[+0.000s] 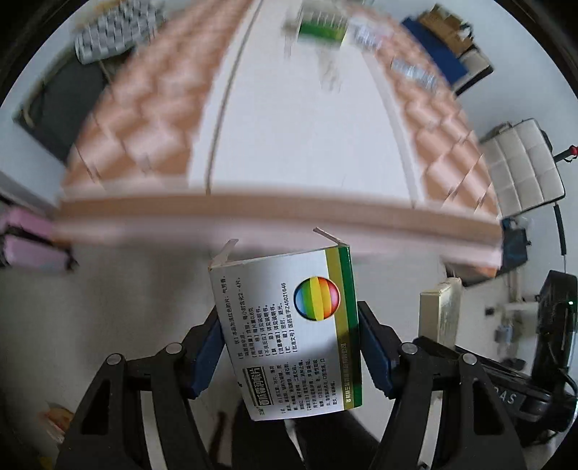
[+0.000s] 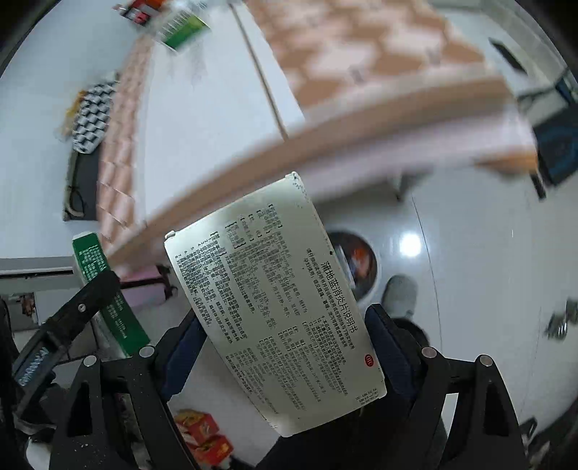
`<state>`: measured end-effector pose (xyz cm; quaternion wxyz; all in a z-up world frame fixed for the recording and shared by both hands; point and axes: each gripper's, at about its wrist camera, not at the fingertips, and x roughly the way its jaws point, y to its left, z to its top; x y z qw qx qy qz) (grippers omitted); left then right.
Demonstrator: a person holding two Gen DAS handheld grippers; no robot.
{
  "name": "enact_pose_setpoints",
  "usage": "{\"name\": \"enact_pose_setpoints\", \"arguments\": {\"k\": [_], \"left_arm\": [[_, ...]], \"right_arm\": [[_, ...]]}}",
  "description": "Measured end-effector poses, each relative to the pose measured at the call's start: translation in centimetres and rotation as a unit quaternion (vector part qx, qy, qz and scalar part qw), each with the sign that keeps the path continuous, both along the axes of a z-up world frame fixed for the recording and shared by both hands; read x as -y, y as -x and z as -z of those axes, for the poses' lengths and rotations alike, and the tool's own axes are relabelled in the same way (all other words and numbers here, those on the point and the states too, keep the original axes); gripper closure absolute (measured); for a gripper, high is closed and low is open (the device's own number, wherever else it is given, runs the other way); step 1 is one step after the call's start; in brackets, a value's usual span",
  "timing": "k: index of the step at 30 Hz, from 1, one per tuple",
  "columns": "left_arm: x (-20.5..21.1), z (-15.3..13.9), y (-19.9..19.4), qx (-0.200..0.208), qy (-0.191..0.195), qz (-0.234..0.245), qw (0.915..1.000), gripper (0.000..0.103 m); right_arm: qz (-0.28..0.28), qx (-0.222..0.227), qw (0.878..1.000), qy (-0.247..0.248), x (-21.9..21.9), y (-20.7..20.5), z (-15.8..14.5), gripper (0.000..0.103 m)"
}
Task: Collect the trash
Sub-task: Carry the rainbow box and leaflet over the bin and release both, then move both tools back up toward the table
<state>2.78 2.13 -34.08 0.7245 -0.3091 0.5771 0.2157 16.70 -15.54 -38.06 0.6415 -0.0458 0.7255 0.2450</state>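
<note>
My left gripper (image 1: 289, 347) is shut on a white medicine box (image 1: 289, 336) with a rainbow ball and a green edge, its top flaps open. It is held in the air just off the table's front edge. My right gripper (image 2: 281, 347) is shut on a folded printed leaflet (image 2: 274, 300), also held off the table edge. The left gripper's box shows at the left in the right wrist view (image 2: 104, 293). A round trash bin (image 2: 361, 267) with scraps inside stands on the floor behind the leaflet.
The table (image 1: 296, 126) has a white top with an orange-checked cloth. On it lie a green box (image 1: 321, 29), blister packs (image 1: 108, 32) and foil strips (image 1: 415, 72). Red-orange boxes (image 2: 202, 434) lie on the floor. A white chair (image 1: 523, 170) stands at the right.
</note>
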Motion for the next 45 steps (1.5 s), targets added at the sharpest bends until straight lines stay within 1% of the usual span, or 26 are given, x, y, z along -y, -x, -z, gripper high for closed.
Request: {"name": "enact_pose_setpoints", "arguments": {"k": [1, 3, 4, 5, 6, 7, 8, 9, 10, 12, 14, 18, 19, 20, 21, 22, 24, 25, 28, 30, 32, 34, 36, 39, 42, 45], "left_arm": [[0.0, 1.9, 0.3, -0.007, 0.017, -0.005, 0.9998, 0.037], [-0.2, 7.0, 0.4, -0.026, 0.05, -0.01, 0.9983, 0.037], [-0.3, 8.8, 0.4, -0.03, 0.061, -0.012, 0.9976, 0.037], [-0.4, 11.2, 0.2, -0.036, 0.075, -0.013, 0.9965, 0.037], [-0.5, 13.6, -0.1, -0.045, 0.088, -0.014, 0.9949, 0.037], [-0.6, 16.2, -0.4, -0.052, 0.106, -0.016, 0.9928, 0.037], [-0.8, 18.9, -0.8, -0.056, 0.127, -0.02, 0.99, 0.037], [-0.8, 20.9, -1.0, -0.062, 0.137, -0.026, 0.9884, 0.037], [-0.8, 23.0, -1.3, -0.068, 0.144, -0.027, 0.9869, 0.037], [-0.7, 27.5, -2.0, -0.08, 0.164, -0.025, 0.9829, 0.037], [-0.3, 30.8, -2.7, -0.095, 0.17, -0.015, 0.9807, 0.035], [0.5, 34.4, -3.5, -0.103, 0.178, -0.002, 0.9785, 0.034], [0.3, 34.7, -3.3, -0.104, 0.179, -0.002, 0.9784, 0.03], [0.1, 35.0, -3.0, -0.104, 0.182, -0.005, 0.9778, 0.015], [-0.2, 35.1, -2.6, -0.103, 0.186, -0.009, 0.9772, 0.008], [-0.4, 35.2, -2.0, -0.102, 0.185, -0.014, 0.9772, 0.005], [-0.6, 35.0, -1.4, -0.104, 0.179, -0.021, 0.9782, 0.005], [-0.7, 34.4, -1.0, -0.105, 0.173, -0.024, 0.9791, 0.005], [-0.9, 33.2, -0.1, -0.106, 0.139, -0.025, 0.9843, 0.005], [-1.0, 31.9, 0.6, -0.106, 0.103, -0.026, 0.9887, 0.005], [-0.8, 30.8, 1.2, -0.113, 0.079, -0.022, 0.9902, 0.005], [-0.7, 30.0, 1.4, -0.115, 0.073, -0.023, 0.9904, 0.005], [-0.4, 28.7, 1.9, -0.118, 0.065, -0.023, 0.9906, 0.005], [0.0, 26.7, 2.4, -0.116, 0.054, -0.02, 0.9916, 0.005], [0.6, 25.0, 2.7, -0.112, 0.049, -0.02, 0.9923, 0.005], [1.4, 22.6, 2.8, -0.112, 0.041, -0.017, 0.9927, 0.005]], "right_arm": [[0.006, -0.007, 1.0, 0.006, 0.4, 0.2, 1.7, 0.015], [0.016, -0.025, 0.999, 0.017, 1.3, 0.7, 5.7, 0.015], [0.02, -0.031, 0.999, 0.02, 1.6, 0.7, 7.1, 0.015], [0.027, -0.037, 0.999, 0.025, 1.9, 0.7, 9.4, 0.015], [0.034, -0.042, 0.998, 0.029, 2.2, 0.7, 11.9, 0.015], [0.037, -0.04, 0.998, 0.032, 2.4, 0.6, 13.4, 0.015], [0.042, -0.04, 0.997, 0.042, 2.6, 0.5, 15.7, 0.015], [0.049, -0.045, 0.997, 0.046, 2.8, 0.4, 17.6, 0.015], [0.058, -0.053, 0.996, 0.049, 3.0, 0.4, 20.3, 0.015], [0.066, -0.055, 0.995, 0.059, 3.1, 0.2, 24.3, 0.015], [0.071, -0.058, 0.994, 0.066, 3.1, -0.2, 27.4, 0.015], [0.085, -0.08, 0.991, 0.071, 3.1, -0.5, 33.3, 0.015], [0.086, -0.087, 0.99, 0.07, 3.2, -0.6, 34.3, 0.015], [0.088, -0.097, 0.989, 0.069, 3.2, -0.6, 35.6, 0.014], [0.091, -0.108, 0.988, 0.067, 3.2, -0.4, 36.7, 0.014], [0.093, -0.12, 0.987, 0.06, 2.6, -1.0, 37.5, 0.014], [0.095, -0.131, 0.986, 0.046, 2.8, -0.8, 38.7, 0.011], [0.094, -0.131, 0.986, 0.04, 2.8, -0.9, 38.9, 0.001], [0.08, -0.116, 0.989, 0.038, 2.4, -0.9, 38.5, 0.0], [0.071, -0.104, 0.991, 0.047, 2.2, -0.5, 37.8, 0.0], [0.054, -0.088, 0.993, 0.061, 2.3, -0.5, 36.1, 0.0], [0.036, -0.068, 0.994, 0.073, 2.0, -0.2, 34.8, 0.0], [0.013, -0.039, 0.995, 0.092, 1.6, 0.4, 33.1, 0.0], [-0.013, -0.01, 0.994, 0.112, 1.4, 0.9, 30.3, 0.0], [-0.027, 0.006, 0.993, 0.118, 1.3, 1.4, 27.8, 0.0], [-0.037, 0.022, 0.992, 0.122, 1.5, 2.1, 25.0, 0.0]]}}
